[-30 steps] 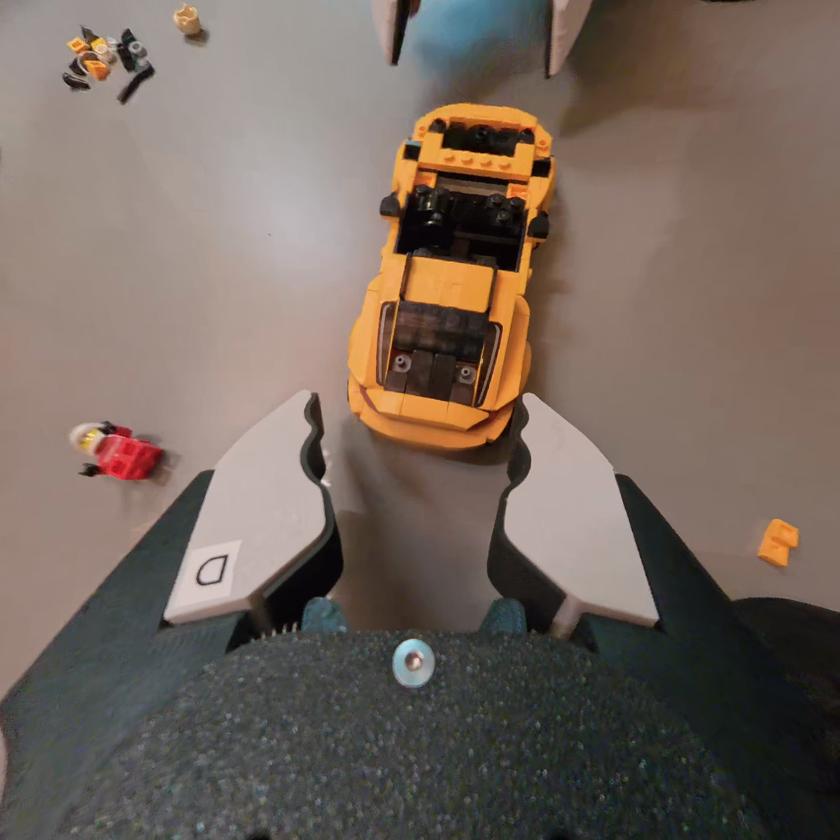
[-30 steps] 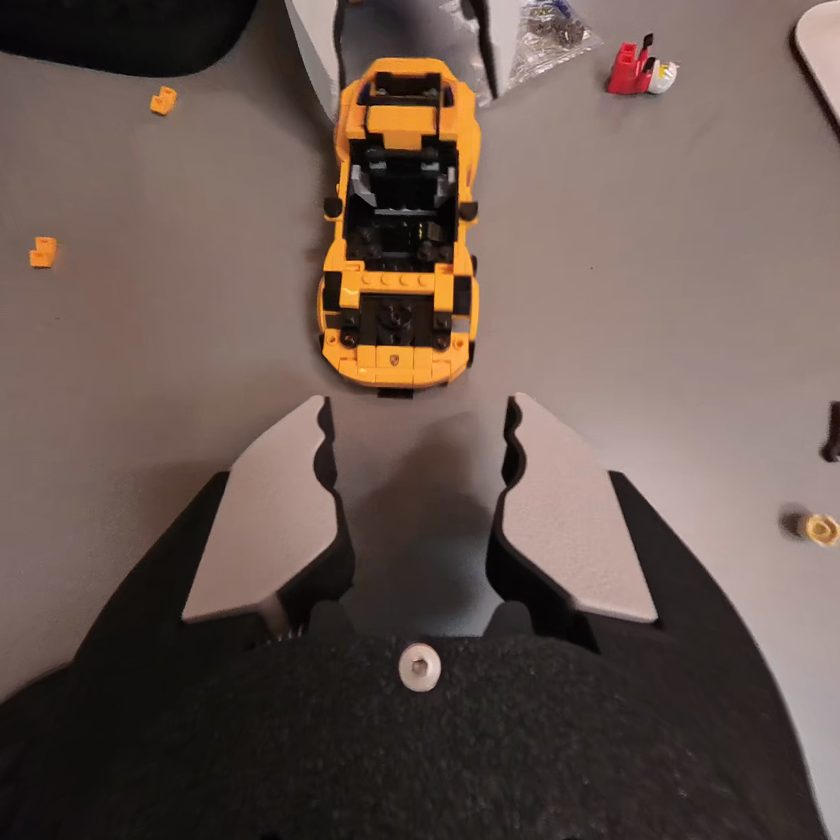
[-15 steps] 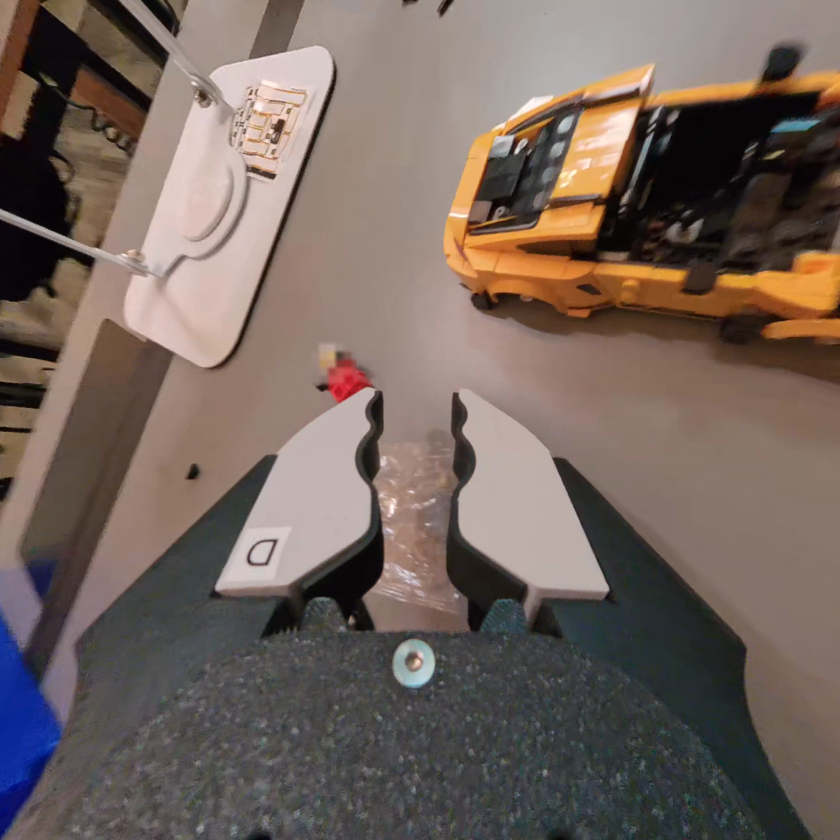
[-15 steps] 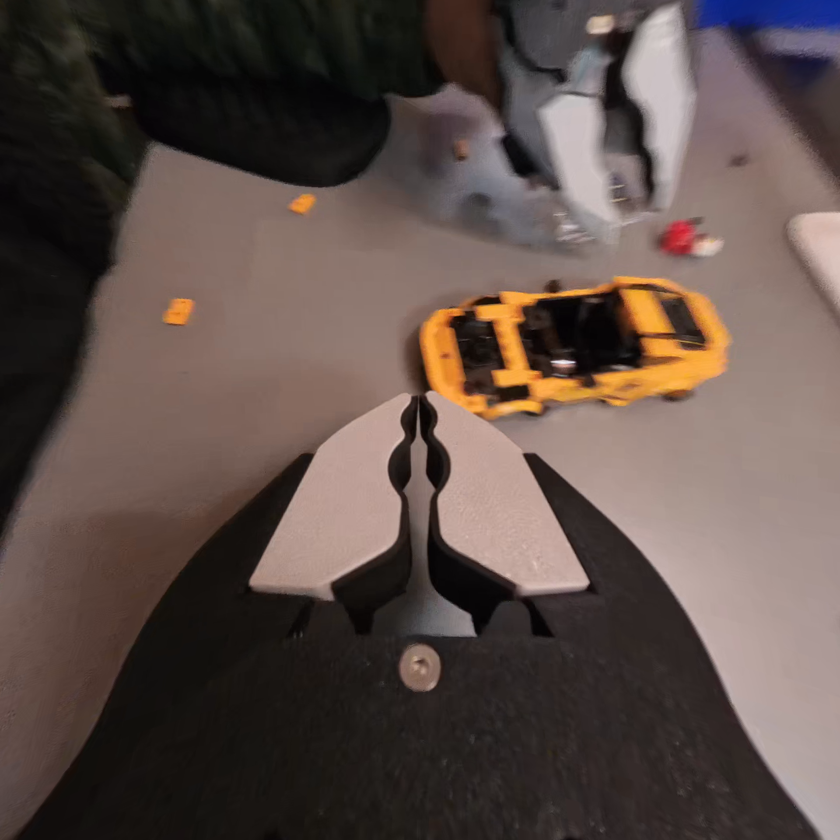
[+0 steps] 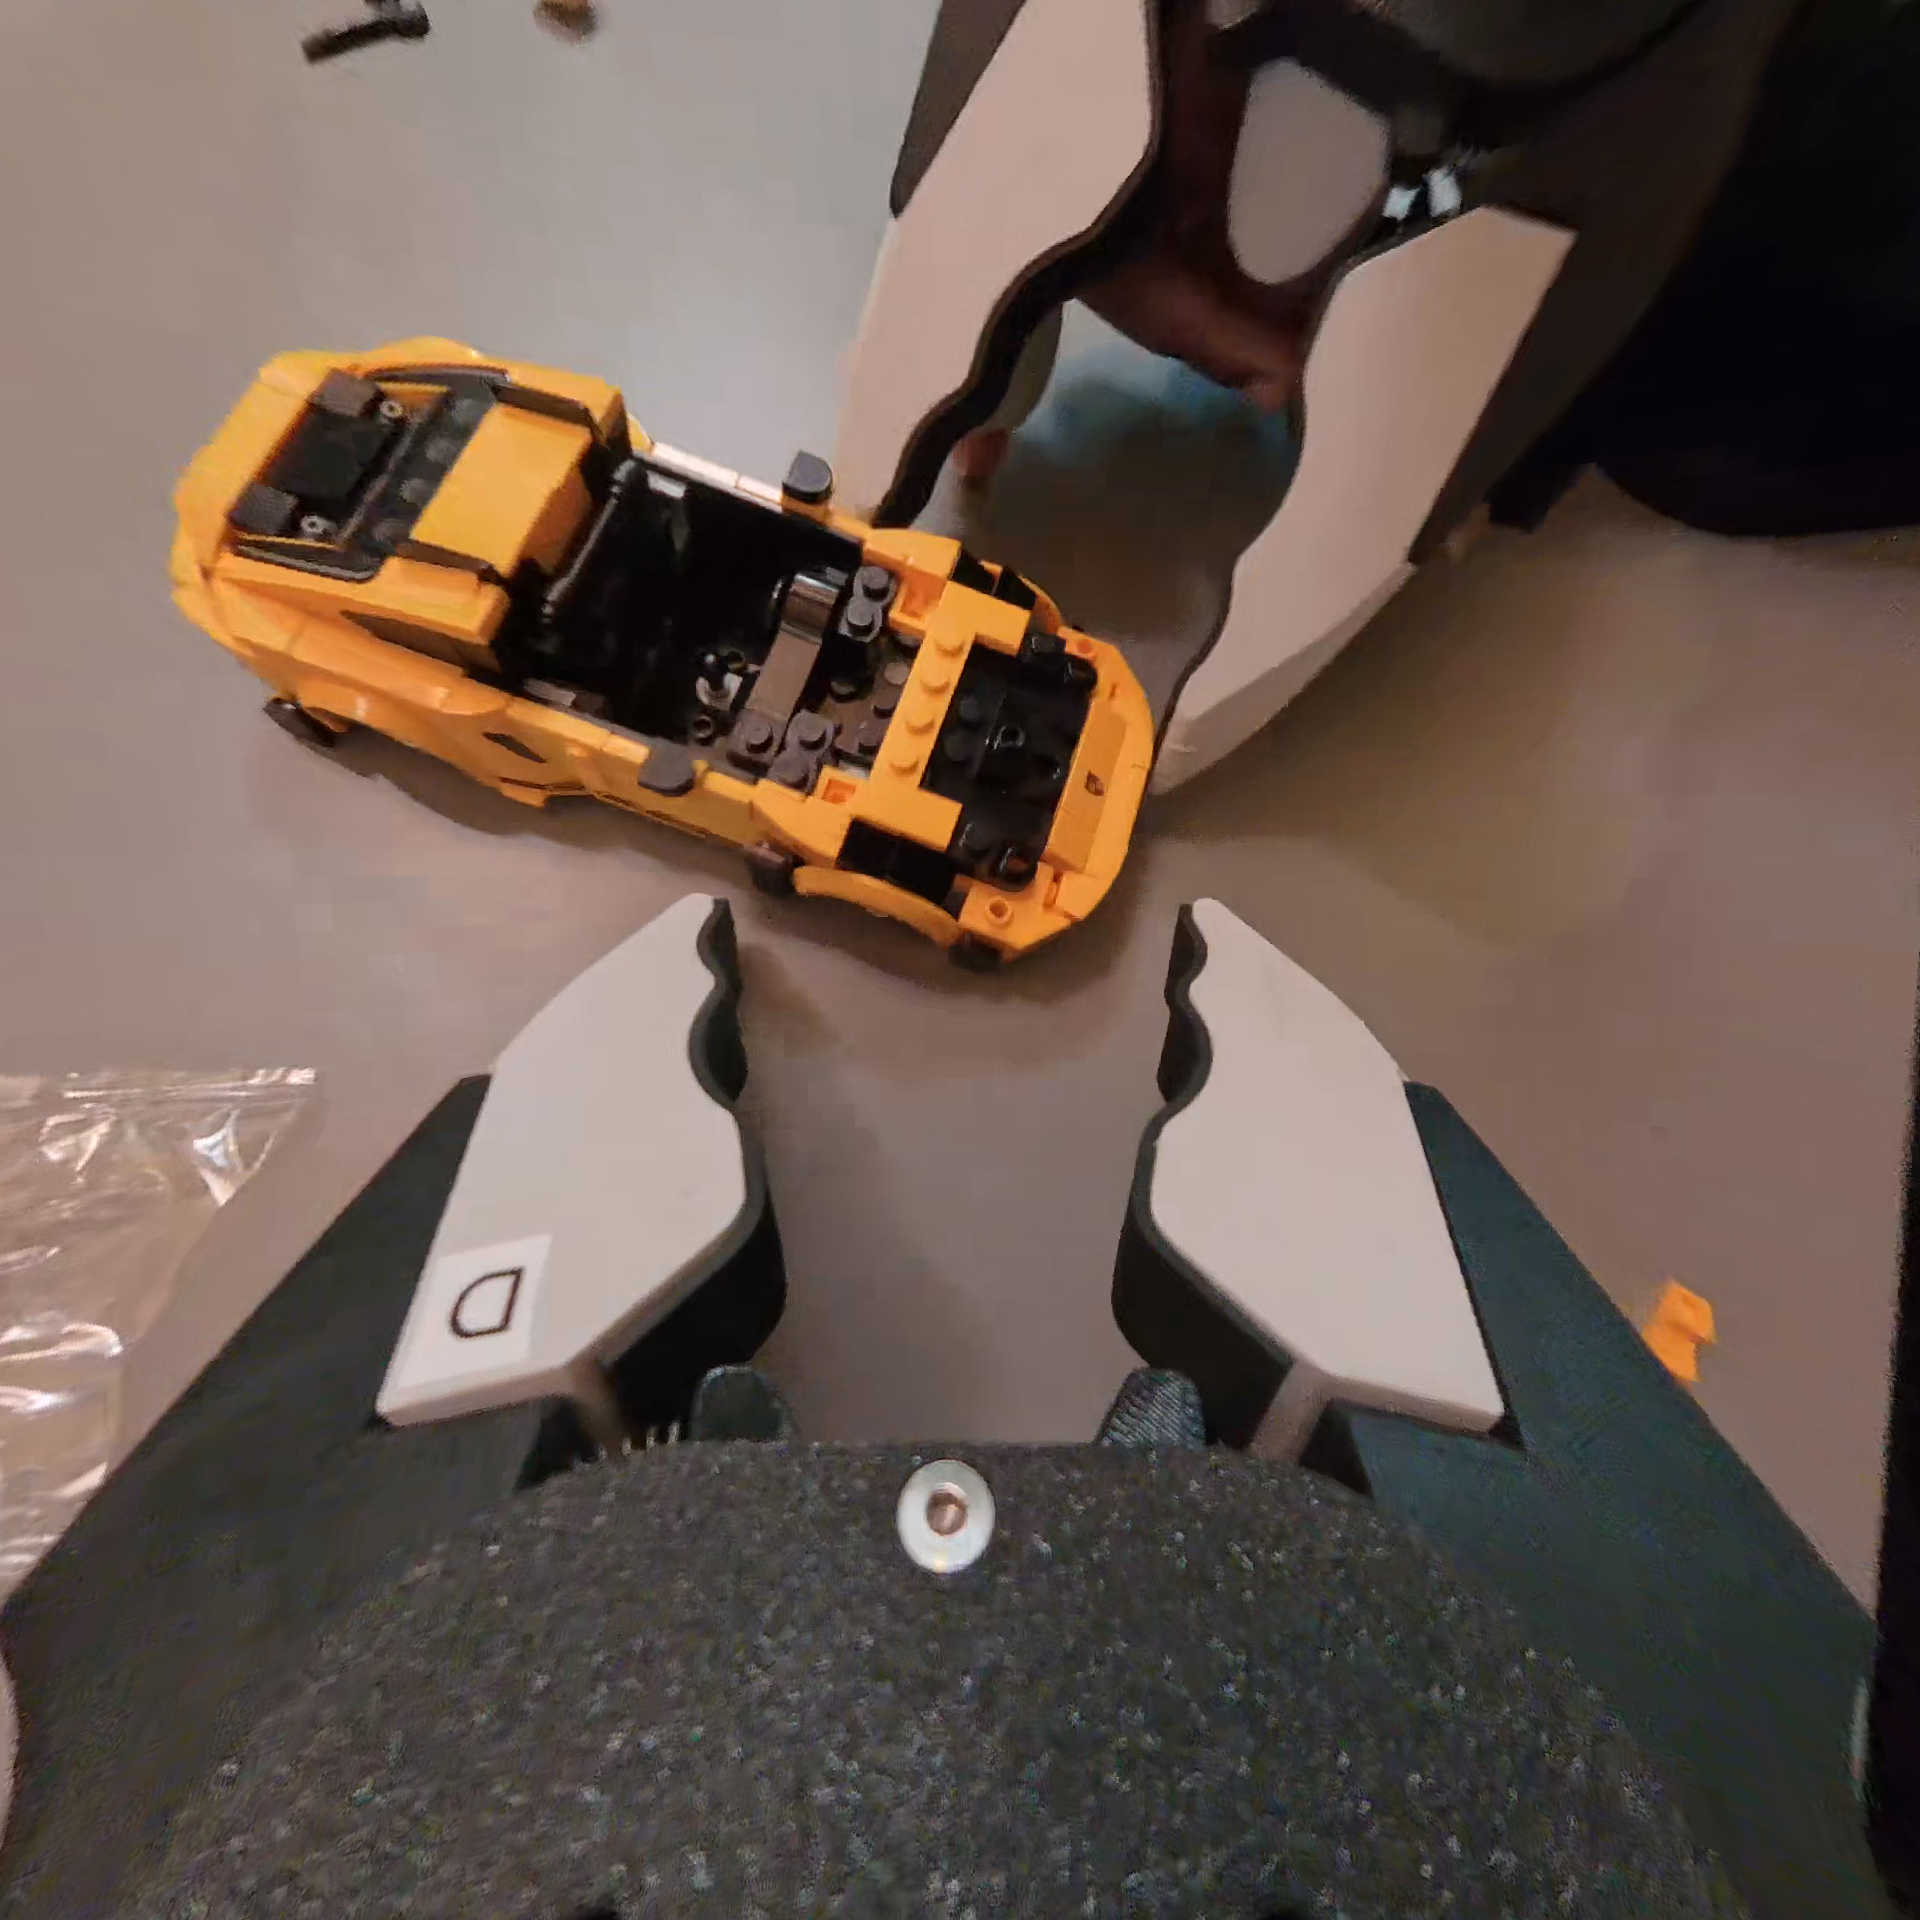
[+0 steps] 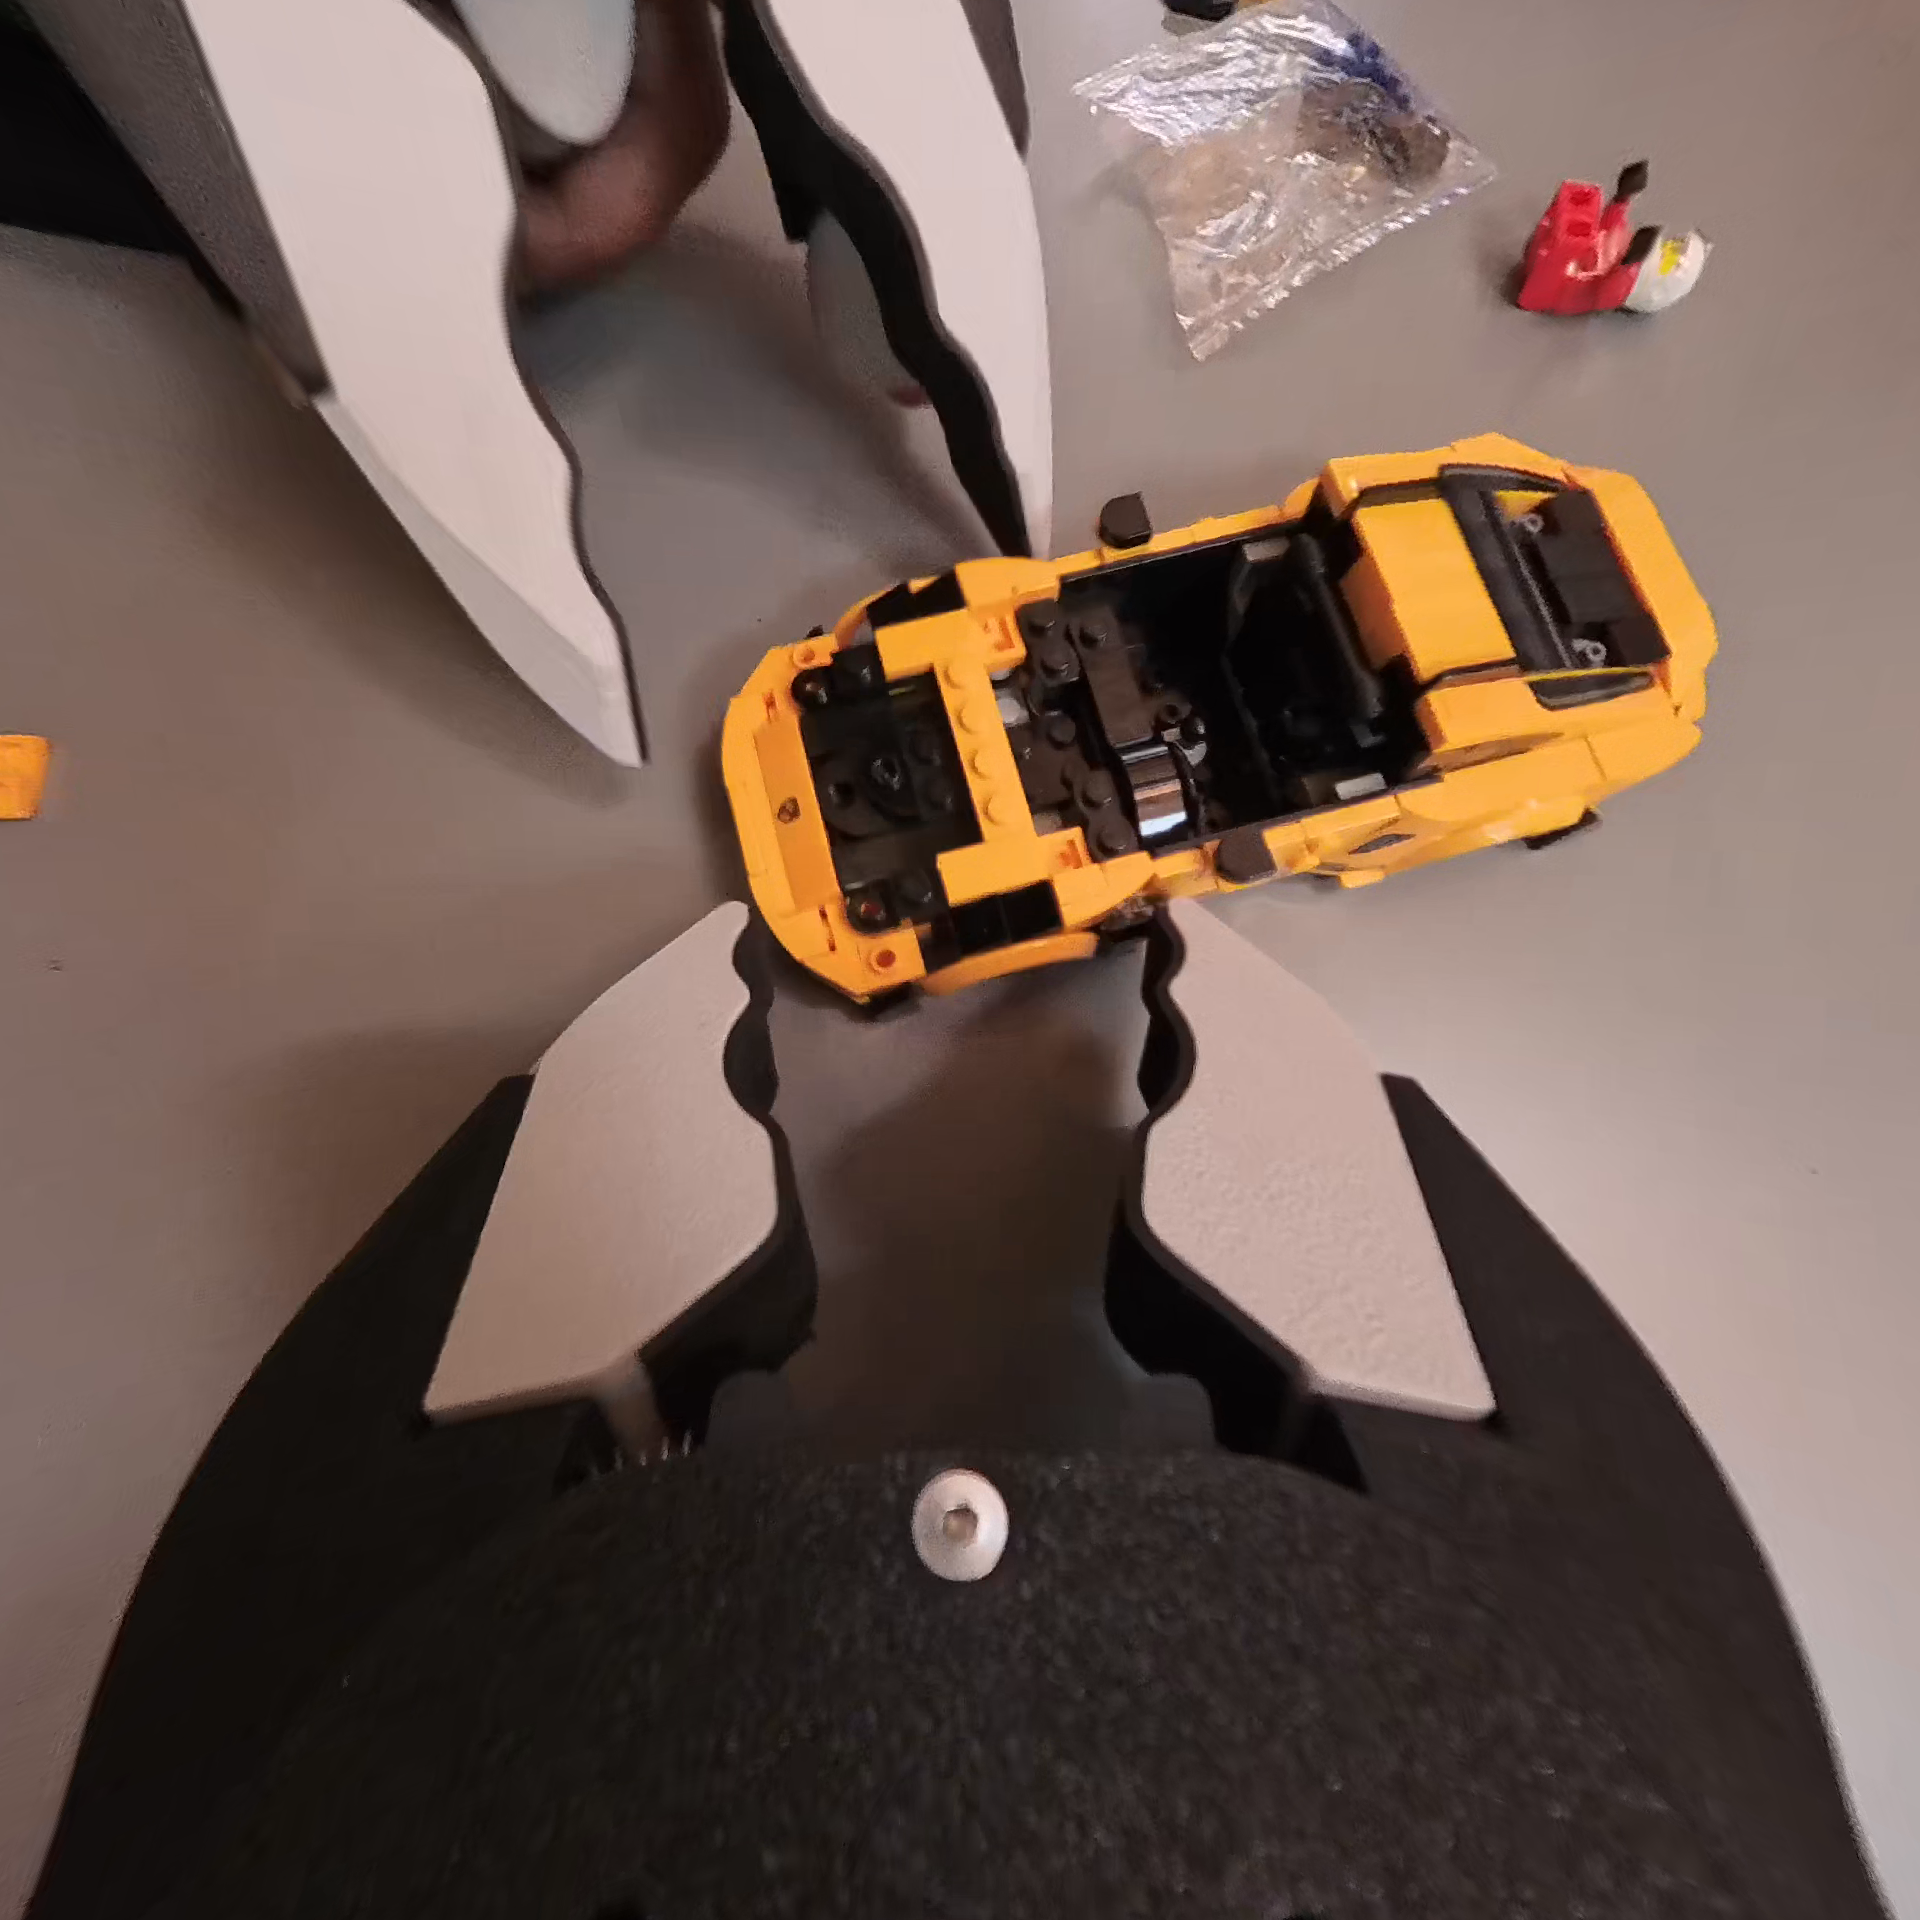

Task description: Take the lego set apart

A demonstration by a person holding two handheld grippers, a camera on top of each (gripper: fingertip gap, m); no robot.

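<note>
The orange lego car stands on its wheels on the grey table, with its black insides and studs bare on top. My left gripper is open and empty, its tips just short of the car's front end. In the left wrist view, the right gripper's fingers reach the same front end from the far side. In the right wrist view the car lies slantwise. My right gripper is open, with the car's front corner between its tips, apparently not touching. The left gripper's fingers flank the nose from above.
A clear plastic bag with small parts and a red minifigure lie beyond the car. The bag also shows in the left wrist view. Loose orange pieces lie to the sides. A black piece lies at the far edge. Left tips to right tips: about 5 cm. The black piece is about 20 cm from my right fingertips.
Half a second ago both grippers were nearly closed and away from the car. Now both are open and close around the car's front end from opposite sides.
</note>
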